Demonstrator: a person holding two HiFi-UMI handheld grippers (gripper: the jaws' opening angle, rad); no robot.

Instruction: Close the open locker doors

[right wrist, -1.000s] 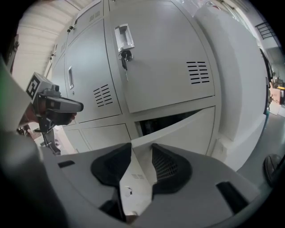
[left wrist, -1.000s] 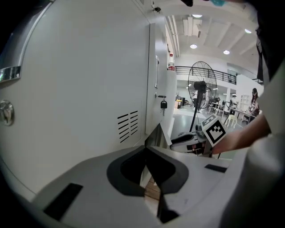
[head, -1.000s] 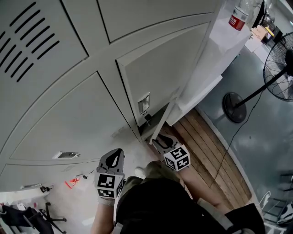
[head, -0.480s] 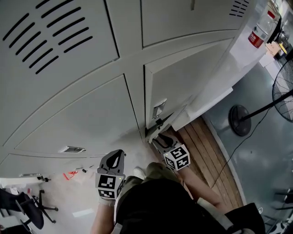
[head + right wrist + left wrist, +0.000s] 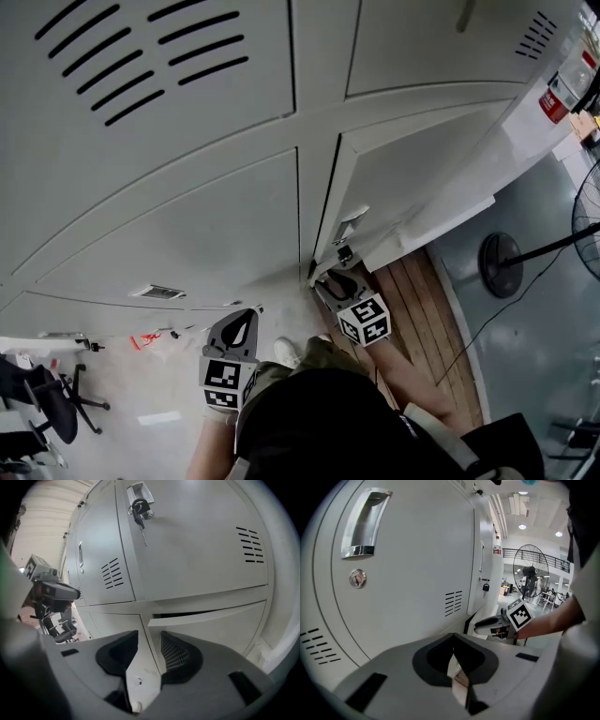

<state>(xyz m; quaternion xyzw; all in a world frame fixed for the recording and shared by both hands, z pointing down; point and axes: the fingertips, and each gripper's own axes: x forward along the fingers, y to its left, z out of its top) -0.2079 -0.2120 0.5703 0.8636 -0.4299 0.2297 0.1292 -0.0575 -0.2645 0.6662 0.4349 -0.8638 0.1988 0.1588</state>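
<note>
A grey lower locker door (image 5: 422, 169) stands slightly ajar, with a latch and key (image 5: 349, 225) near its free edge. My right gripper (image 5: 334, 278) is at the bottom of that edge, beside the frame post. In the right gripper view the same door (image 5: 211, 625) shows a dark slit along its top. There my right gripper (image 5: 149, 639) is open, with the post and the door edge seen in the gap and nothing gripped. My left gripper (image 5: 241, 315) hangs lower left in front of a closed locker door (image 5: 187, 244). Its fingertips meet, shut on nothing (image 5: 453, 637).
A standing fan (image 5: 506, 262) and its cable are on the floor at right, beside wooden planks (image 5: 422, 309). A fire extinguisher (image 5: 562, 94) is at the upper right. An office chair (image 5: 47, 403) stands at lower left. The person's shoe (image 5: 286, 352) is near the lockers' base.
The ajar door has swung closer to its frame and the gap at its free edge has narrowed. The head view has shifted. Both grippers keep their places in it.
</note>
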